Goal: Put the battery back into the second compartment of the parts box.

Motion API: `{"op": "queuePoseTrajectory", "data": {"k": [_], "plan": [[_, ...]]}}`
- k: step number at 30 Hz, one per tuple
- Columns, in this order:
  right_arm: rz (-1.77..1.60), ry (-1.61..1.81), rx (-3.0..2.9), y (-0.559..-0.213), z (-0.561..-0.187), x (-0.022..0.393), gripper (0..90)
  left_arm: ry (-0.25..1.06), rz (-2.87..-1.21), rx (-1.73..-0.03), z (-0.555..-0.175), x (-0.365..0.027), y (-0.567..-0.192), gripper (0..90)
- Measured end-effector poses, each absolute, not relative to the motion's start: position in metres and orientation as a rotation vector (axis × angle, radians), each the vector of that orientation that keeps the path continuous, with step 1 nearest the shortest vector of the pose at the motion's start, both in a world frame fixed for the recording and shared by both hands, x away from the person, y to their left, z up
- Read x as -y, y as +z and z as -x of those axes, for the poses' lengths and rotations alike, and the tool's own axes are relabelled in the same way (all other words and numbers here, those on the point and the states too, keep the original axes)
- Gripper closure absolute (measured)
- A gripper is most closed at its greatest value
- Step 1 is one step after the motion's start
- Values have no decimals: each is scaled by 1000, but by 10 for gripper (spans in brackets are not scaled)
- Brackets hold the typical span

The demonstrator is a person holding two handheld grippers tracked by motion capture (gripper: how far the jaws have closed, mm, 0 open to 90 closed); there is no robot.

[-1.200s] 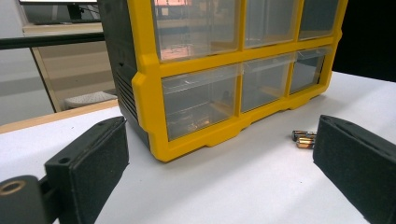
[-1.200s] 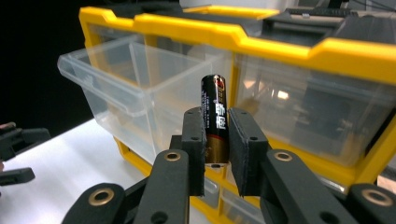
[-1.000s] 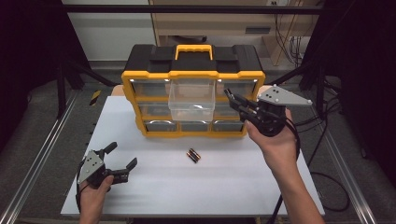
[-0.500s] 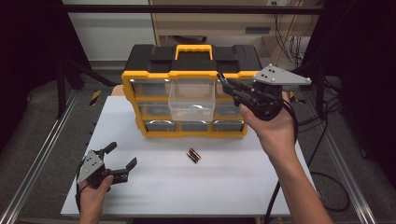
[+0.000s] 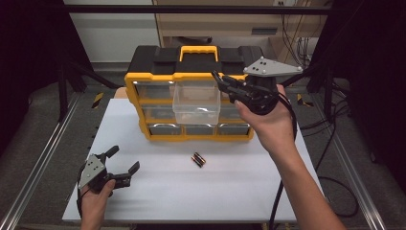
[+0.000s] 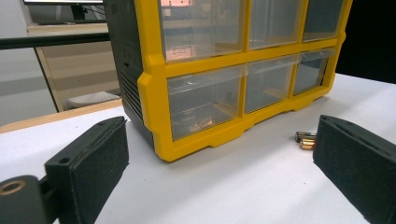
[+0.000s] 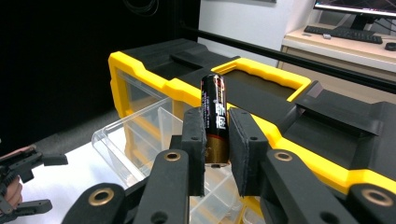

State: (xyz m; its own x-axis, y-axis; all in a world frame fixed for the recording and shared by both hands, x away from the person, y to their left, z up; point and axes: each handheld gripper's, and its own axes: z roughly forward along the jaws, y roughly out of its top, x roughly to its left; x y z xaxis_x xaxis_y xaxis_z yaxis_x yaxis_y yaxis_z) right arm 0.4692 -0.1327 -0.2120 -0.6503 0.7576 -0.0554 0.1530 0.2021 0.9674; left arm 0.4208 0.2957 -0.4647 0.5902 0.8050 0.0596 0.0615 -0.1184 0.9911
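A yellow and black drawer organizer (image 5: 131,96) stands at the back of the white table. Its clear middle drawer (image 5: 196,103) is pulled out. My right gripper (image 5: 218,79) hovers at the drawer's right rear corner, shut on a black and gold battery (image 7: 214,93) held upright between the pads. Below it lies the open drawer (image 7: 135,135). Two more batteries (image 5: 198,159) lie on the table in front of the organizer. My left gripper (image 5: 125,158) rests at the front left, open and with nothing in it; between its jaws I see the organizer (image 6: 149,93) and the loose batteries (image 6: 306,139).
The white tabletop (image 5: 239,191) has free room in front of the organizer. Metal frame rails (image 5: 38,167) run along both sides of the table. A desk with cables stands behind it. The organizer's yellow handle (image 7: 261,70) sits on its black top.
My right gripper has risen and shifted left with the battery, from beside the drawer's right side to above its right rear corner. The left gripper has stayed put.
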Motion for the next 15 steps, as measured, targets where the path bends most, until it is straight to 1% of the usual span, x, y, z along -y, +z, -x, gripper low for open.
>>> {"op": "queuePoseTrajectory", "data": {"k": [15], "plan": [[-838, 1400, -2069, -215, -482, 112, 769, 744, -1582, -747, -421, -295, -465, 31]]}}
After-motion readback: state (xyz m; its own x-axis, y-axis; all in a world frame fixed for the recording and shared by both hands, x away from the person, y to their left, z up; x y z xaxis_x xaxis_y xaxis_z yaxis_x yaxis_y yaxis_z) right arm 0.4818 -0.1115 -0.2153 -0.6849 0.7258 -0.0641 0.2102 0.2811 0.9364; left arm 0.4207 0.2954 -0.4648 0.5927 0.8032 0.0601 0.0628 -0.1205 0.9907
